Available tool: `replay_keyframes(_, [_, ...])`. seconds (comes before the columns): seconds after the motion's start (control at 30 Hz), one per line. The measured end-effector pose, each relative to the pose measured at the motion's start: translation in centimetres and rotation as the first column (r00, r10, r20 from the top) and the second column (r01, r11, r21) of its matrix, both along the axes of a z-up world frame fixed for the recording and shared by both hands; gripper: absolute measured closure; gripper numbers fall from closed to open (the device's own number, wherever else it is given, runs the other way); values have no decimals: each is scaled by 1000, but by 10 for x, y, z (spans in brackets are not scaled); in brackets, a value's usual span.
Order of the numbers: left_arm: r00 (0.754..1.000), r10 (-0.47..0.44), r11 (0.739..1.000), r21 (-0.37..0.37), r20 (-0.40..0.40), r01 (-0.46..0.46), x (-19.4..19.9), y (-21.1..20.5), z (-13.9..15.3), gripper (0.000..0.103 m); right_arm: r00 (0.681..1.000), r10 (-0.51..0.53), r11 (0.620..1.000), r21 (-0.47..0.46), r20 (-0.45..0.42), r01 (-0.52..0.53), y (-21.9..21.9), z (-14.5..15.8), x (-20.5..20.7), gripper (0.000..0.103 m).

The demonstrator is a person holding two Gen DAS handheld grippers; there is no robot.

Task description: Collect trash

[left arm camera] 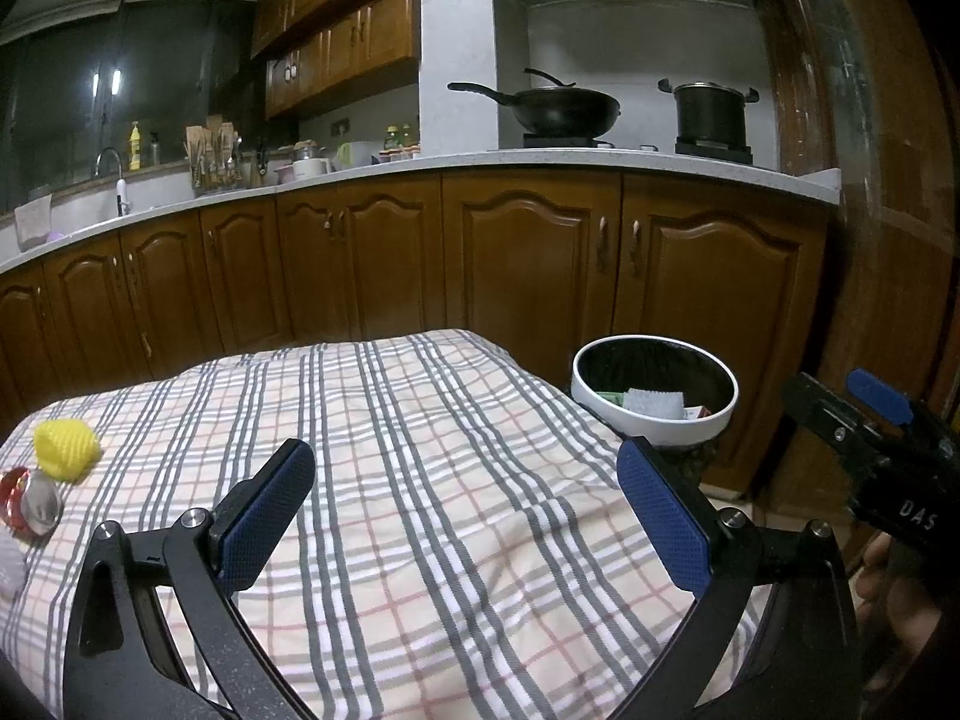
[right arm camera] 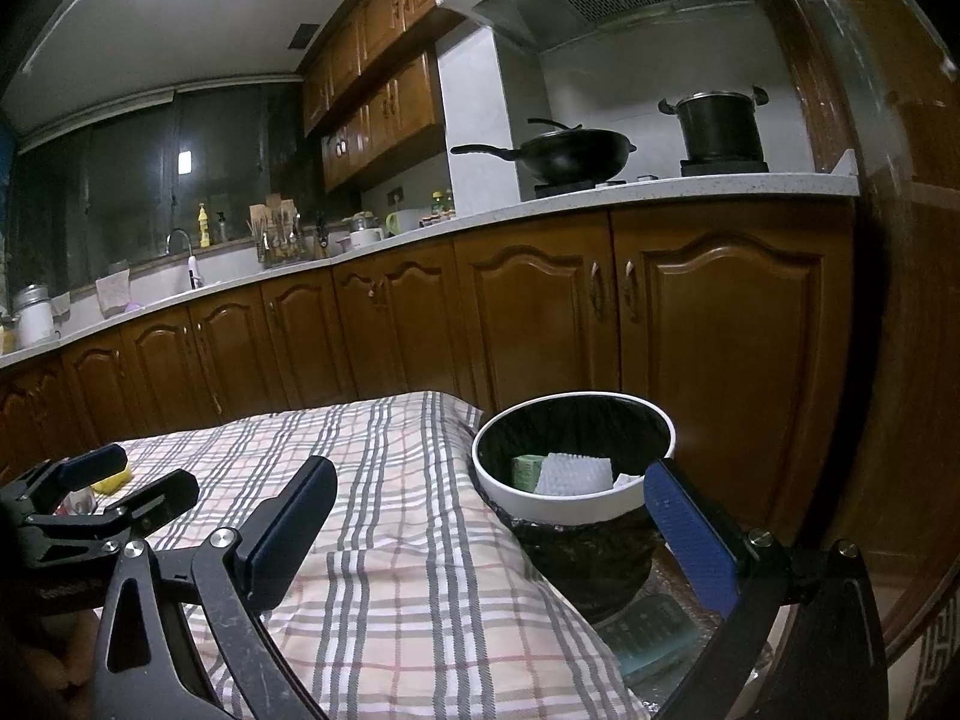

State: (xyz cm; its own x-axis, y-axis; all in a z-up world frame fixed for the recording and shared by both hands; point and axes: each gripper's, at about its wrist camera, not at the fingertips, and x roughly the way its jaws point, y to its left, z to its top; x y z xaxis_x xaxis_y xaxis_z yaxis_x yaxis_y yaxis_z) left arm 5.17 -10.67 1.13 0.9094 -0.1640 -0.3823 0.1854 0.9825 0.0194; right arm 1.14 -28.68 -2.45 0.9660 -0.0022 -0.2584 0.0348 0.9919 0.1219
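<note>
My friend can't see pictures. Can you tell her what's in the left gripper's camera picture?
The open left gripper hovers empty over a table with a plaid cloth. A yellow crumpled piece of trash and a red-and-silver wrapper lie at the cloth's left edge. A white-rimmed trash bin, already holding some trash, stands at the table's far right corner, with kitchen cabinets behind.

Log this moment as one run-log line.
left hand-held gripper: open, empty | right hand-held gripper: open, empty | bin: holds trash | yellow piece, red-and-silver item: on checked cloth
</note>
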Motion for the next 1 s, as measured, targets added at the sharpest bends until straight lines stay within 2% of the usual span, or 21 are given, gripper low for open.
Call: replay_keyframes(1.0, [1000,-7,1000,-8,-9,7,4,2,-4,0,1000,14,1000,5,-11,-14,9,3,3,0])
